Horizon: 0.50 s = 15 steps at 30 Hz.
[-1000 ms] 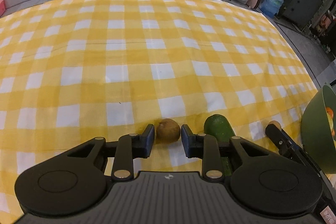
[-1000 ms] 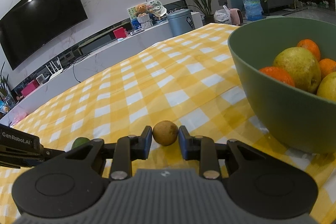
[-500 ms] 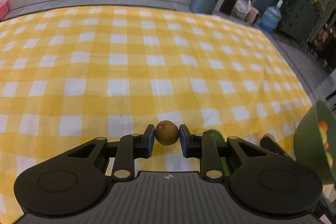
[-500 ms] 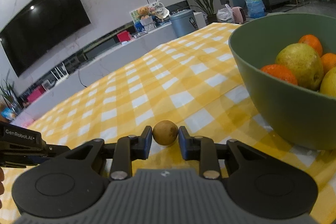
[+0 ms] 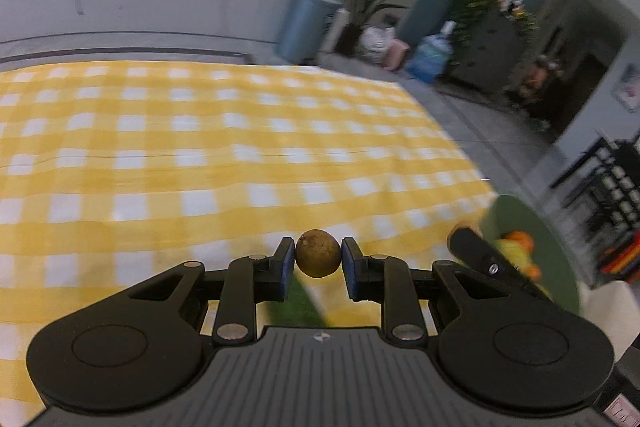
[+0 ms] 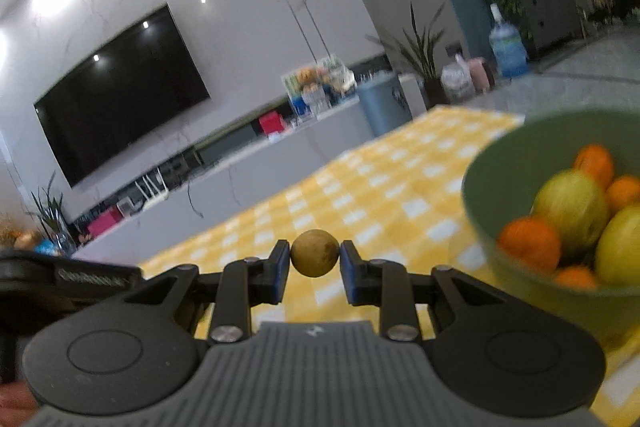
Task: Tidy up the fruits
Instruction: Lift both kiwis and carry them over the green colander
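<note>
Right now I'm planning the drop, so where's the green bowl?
In the right wrist view, the green bowl sits on the checkered tablecloth, right of the right gripper.

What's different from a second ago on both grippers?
The left gripper closed its jaws on a small brown fruit that had sat loose between them on the tablecloth, then lifted it. The right gripper also rose, carrying its own brown fruit. Unchanged: the right grip, and the green bowl of oranges and pears.
</note>
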Tool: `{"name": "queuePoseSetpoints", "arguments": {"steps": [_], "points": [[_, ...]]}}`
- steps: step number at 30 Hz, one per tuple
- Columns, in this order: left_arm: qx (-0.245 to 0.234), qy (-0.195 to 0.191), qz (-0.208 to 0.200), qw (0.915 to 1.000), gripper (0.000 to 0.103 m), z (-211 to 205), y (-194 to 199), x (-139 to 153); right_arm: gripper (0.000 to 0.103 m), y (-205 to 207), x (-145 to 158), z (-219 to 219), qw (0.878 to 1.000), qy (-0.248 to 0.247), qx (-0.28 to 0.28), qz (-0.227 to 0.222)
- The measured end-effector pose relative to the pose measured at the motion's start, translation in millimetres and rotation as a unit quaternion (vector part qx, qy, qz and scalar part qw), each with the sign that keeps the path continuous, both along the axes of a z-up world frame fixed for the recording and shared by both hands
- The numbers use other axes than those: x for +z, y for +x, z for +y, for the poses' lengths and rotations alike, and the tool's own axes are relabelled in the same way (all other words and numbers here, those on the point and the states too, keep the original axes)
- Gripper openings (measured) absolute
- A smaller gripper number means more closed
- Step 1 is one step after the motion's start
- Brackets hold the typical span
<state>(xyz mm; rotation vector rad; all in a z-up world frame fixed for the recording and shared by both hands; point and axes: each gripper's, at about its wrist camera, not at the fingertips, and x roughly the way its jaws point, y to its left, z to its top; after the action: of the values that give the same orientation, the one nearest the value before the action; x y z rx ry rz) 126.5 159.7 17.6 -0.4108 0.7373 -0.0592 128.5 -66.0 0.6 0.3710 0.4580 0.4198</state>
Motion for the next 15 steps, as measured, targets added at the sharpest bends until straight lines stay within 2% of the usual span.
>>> {"name": "queuePoseSetpoints", "arguments": {"steps": [4, 8, 12, 15], "points": [[-0.033, -0.027, -0.019, 0.9989, 0.028, -14, -1, 6, 0.024, -14, 22, -34, 0.999, 0.018, -0.030, -0.025], [-0.056, -0.051, -0.033, 0.9965, 0.028, -28, -1, 8, 0.024, -26, 32, -78, 0.995, 0.013, -0.093, -0.038], [-0.076, -0.086, -0.044, 0.9924, 0.028, -40, 0, 6, 0.024, -33, 28, -121, 0.987, 0.011, -0.160, -0.021], [-0.093, -0.091, -0.055, 0.9899, 0.028, -52, -1, 4, 0.024, -41, 21, -149, 0.980, 0.009, -0.198, -0.011]]}}
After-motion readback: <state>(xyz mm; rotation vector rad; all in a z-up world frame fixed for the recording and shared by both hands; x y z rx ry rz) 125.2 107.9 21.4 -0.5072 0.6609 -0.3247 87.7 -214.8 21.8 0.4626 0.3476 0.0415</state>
